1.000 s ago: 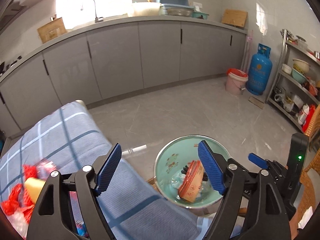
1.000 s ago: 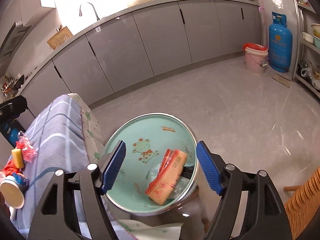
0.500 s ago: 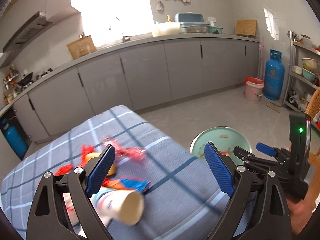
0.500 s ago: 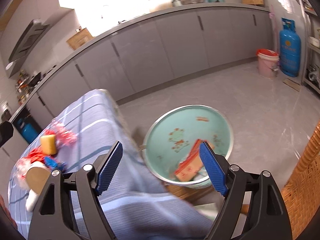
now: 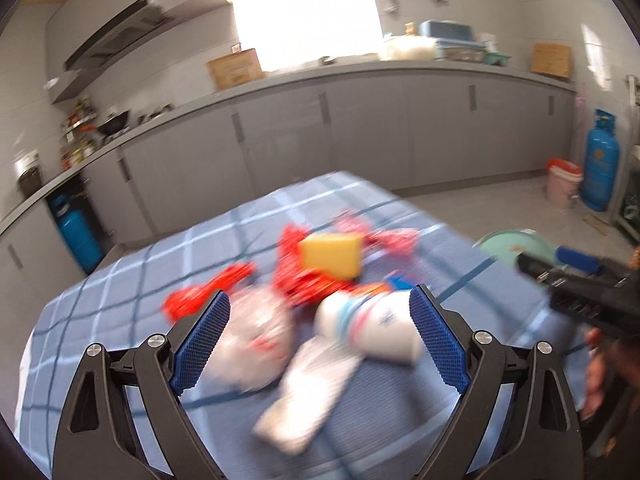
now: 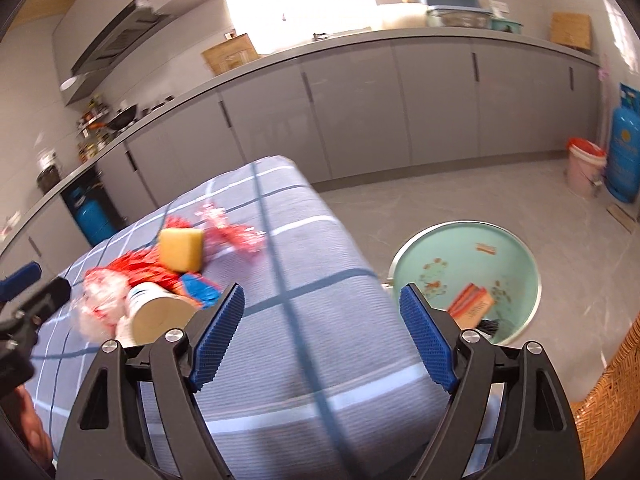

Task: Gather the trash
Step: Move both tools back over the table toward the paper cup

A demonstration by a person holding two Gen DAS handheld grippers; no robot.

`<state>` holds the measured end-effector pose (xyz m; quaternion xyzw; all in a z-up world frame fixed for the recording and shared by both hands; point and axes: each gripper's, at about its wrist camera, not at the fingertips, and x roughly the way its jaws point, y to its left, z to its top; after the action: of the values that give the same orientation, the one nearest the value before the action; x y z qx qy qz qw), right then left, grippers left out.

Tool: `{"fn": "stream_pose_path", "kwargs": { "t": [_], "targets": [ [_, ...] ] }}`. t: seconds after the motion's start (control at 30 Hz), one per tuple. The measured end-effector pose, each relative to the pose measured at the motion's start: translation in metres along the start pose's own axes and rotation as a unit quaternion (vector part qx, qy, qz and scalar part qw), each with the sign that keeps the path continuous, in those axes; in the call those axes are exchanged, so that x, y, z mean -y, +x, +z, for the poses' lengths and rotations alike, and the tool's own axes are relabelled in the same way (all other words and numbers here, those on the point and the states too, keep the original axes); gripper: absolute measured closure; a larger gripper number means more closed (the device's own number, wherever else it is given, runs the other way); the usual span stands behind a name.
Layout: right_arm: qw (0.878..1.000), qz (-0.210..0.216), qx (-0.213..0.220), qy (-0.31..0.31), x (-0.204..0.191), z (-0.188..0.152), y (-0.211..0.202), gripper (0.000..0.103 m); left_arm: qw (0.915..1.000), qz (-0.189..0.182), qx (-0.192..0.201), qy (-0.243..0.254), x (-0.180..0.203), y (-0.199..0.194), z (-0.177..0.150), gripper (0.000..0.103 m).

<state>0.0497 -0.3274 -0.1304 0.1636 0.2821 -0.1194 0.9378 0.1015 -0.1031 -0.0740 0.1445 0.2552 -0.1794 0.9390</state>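
Note:
A heap of trash lies on the blue checked tablecloth (image 5: 120,280): a yellow sponge (image 5: 330,254), red wrappers (image 5: 294,280), a tipped paper cup (image 5: 372,328), a clear plastic bag (image 5: 256,340) and a white packet (image 5: 308,396). My left gripper (image 5: 320,340) hovers open just before the cup and bag, gripping nothing. My right gripper (image 6: 320,336) is open and empty over bare cloth, right of the sponge (image 6: 180,250) and cup (image 6: 156,316). Beyond the table edge sits a teal basin (image 6: 452,248) holding an orange packet (image 6: 472,306).
Grey kitchen cabinets (image 5: 360,132) run along the back wall. A blue gas cylinder (image 6: 624,156) and a pink bucket (image 6: 584,168) stand on the floor at right. A wicker chair (image 6: 604,412) edges the lower right. A hand (image 5: 596,376) holds the right gripper.
Both grippers swung left from the basin toward the table. The trash heap now fills the left wrist view, and the basin has slid to the right in both views. Both jaws stand a little wider.

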Motion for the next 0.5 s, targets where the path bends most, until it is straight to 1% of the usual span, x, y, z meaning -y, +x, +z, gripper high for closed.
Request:
{"fn": "stream_pose_path", "kwargs": {
  "t": [0.07,0.23,0.37,0.5],
  "targets": [
    [1.000,0.007,-0.002,-0.012,-0.012,-0.003,0.001,0.022,0.9994,0.021,-0.017,-0.019,-0.023,0.004,-0.012,0.013],
    [0.998,0.031,-0.013,-0.046,-0.048,-0.010,0.005,0.021,0.9964,0.056,-0.038,-0.050,-0.058,0.009,-0.034,0.013],
    [0.996,0.046,-0.015,-0.075,-0.074,-0.013,0.004,0.019,0.9942,0.066,-0.054,-0.066,-0.073,0.012,-0.050,0.013],
    [0.994,0.056,-0.019,-0.096,-0.094,-0.017,0.007,0.018,0.9931,0.066,-0.063,-0.075,-0.077,0.014,-0.058,0.013]
  ]
}}
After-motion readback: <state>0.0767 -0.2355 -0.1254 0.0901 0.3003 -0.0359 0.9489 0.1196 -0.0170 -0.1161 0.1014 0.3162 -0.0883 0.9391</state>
